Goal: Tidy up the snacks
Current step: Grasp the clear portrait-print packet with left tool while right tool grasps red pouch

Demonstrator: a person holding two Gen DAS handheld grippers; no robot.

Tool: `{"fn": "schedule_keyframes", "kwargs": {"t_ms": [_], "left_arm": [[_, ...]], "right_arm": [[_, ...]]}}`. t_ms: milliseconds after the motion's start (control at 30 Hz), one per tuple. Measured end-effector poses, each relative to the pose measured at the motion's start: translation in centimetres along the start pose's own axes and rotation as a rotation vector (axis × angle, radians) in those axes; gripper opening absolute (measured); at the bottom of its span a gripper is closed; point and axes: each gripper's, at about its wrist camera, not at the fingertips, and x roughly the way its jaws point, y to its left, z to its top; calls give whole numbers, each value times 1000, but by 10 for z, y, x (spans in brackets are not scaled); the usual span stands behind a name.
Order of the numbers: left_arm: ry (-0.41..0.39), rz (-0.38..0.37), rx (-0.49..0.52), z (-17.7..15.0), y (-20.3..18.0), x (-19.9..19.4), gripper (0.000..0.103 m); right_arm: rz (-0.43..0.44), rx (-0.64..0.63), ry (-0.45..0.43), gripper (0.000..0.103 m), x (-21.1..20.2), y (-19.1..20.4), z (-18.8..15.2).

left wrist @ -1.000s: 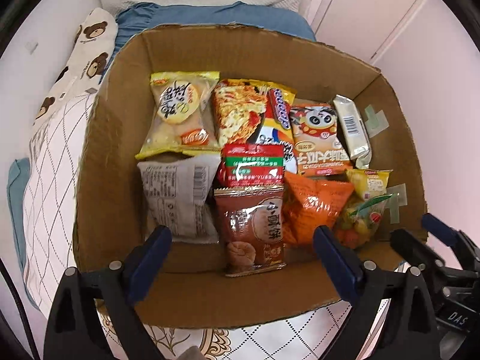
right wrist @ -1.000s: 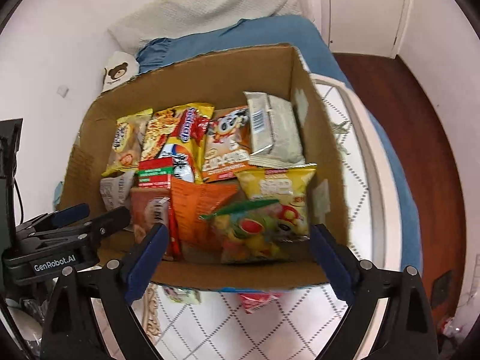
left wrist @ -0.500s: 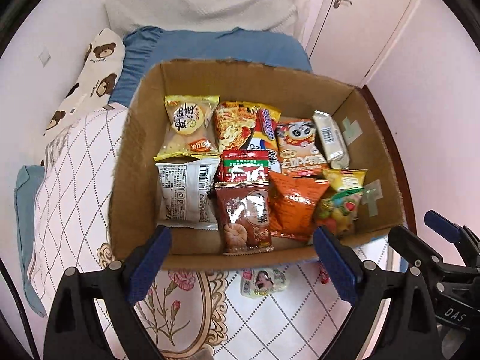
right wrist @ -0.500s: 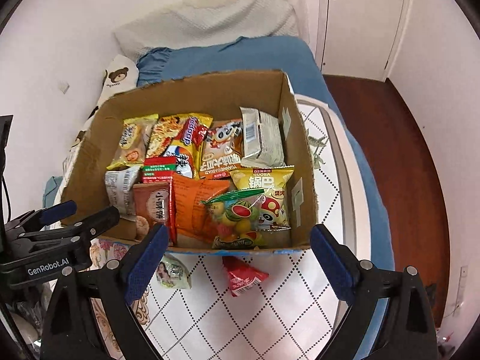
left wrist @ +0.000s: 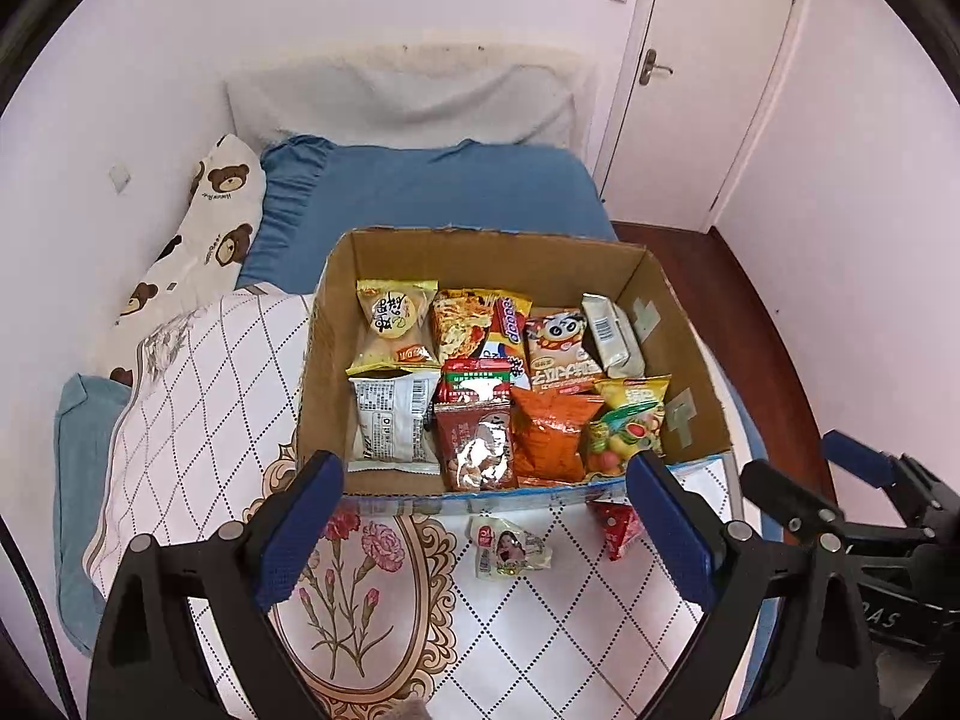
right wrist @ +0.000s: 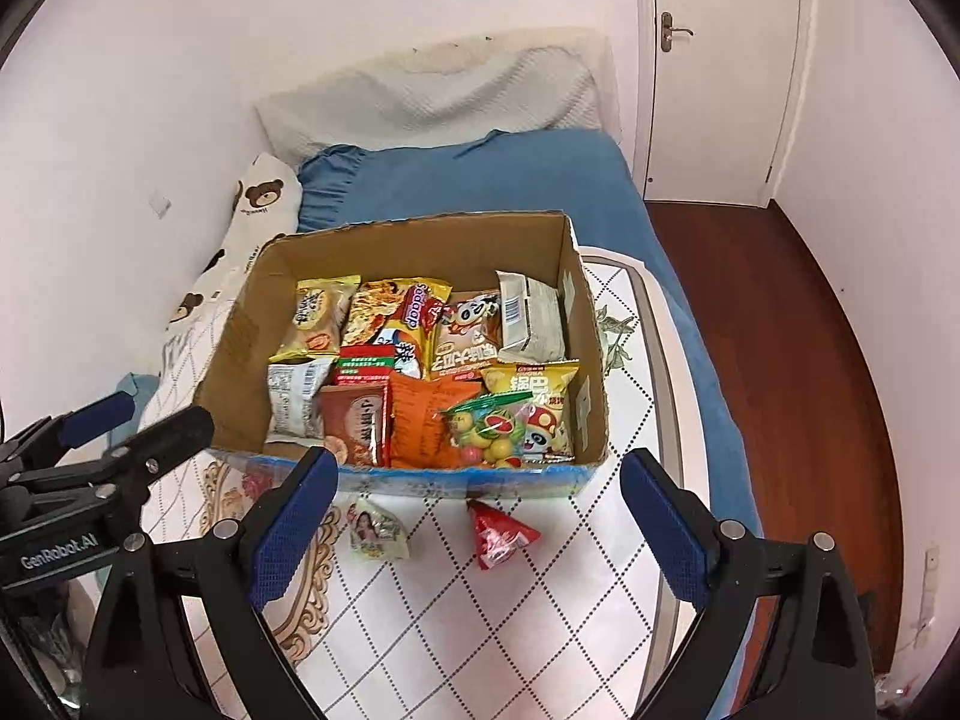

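Two small snack packets lie loose on the white diamond-patterned quilt (right wrist: 510, 618) of the bed, just outside the near wall of the open brown cardboard box (right wrist: 234, 372): a pale triangular packet printed with a face (right wrist: 379, 535) and a red triangular packet (right wrist: 498, 537). A second ago both cameras sat close over the box and showed only its contents; both tools have since drawn back and up, so the near edge of the bed cover and these two strays have come into view. That suggests the packing is nearly done, with the two strays the likely remaining work. Inside, the bags are unchanged, laid in two overlapping rows, with a yellow bag (left wrist: 393, 330) at the far left corner and a clear bag of fruit-shaped candy (left wrist: 621, 435) at the near right corner. The left tool (left wrist: 480, 531) and the right tool (right wrist: 474, 516) are both spread wide and hold nothing. From the right wrist the red packet shows whole; from the left wrist it is half hidden behind that tool's right finger. The left view alone shows tape patches on the box's right inner wall, while the right view shows more of the dark wooden floor (right wrist: 798, 396) beside the bed.
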Motion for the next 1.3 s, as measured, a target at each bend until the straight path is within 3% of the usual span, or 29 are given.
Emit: {"fn": "schedule_keyframes", "kwargs": {"t_ms": [167, 267, 333, 367, 400, 767, 900, 1033, 1100, 1167, 1300], "left_arm": [[-6, 14, -5, -8, -1, -3, 97], [23, 38, -3, -23, -1, 11, 97], [62, 53, -4, -38, -1, 29, 97], [83, 57, -6, -45, -1, 39, 97], [106, 57, -8, -50, -1, 47, 97], [363, 26, -60, -88, 3, 160, 97], [401, 16, -70, -88, 1, 182, 97], [437, 0, -81, -90, -1, 202, 95], [434, -8, -90, -92, -1, 205, 83], [430, -20, -90, -95, -4, 204, 59], [423, -34, -79, -105, -10, 198, 50]], "right_arm": [[29, 10, 5, 97, -2, -4, -12], [91, 26, 25, 97, 11, -10, -26], [90, 23, 64, 85, 29, -15, -37], [93, 27, 85, 71, 38, -18, -42], [96, 30, 108, 66, 48, -20, -47], [106, 34, 232, 66, 159, -36, -73], [123, 50, 268, 47, 190, -36, -73], [123, 56, 268, 43, 192, -36, -73], [129, 66, 281, 42, 191, -40, -75], [136, 77, 295, 42, 187, -44, -79], [150, 88, 326, 41, 174, -51, -91]]}}
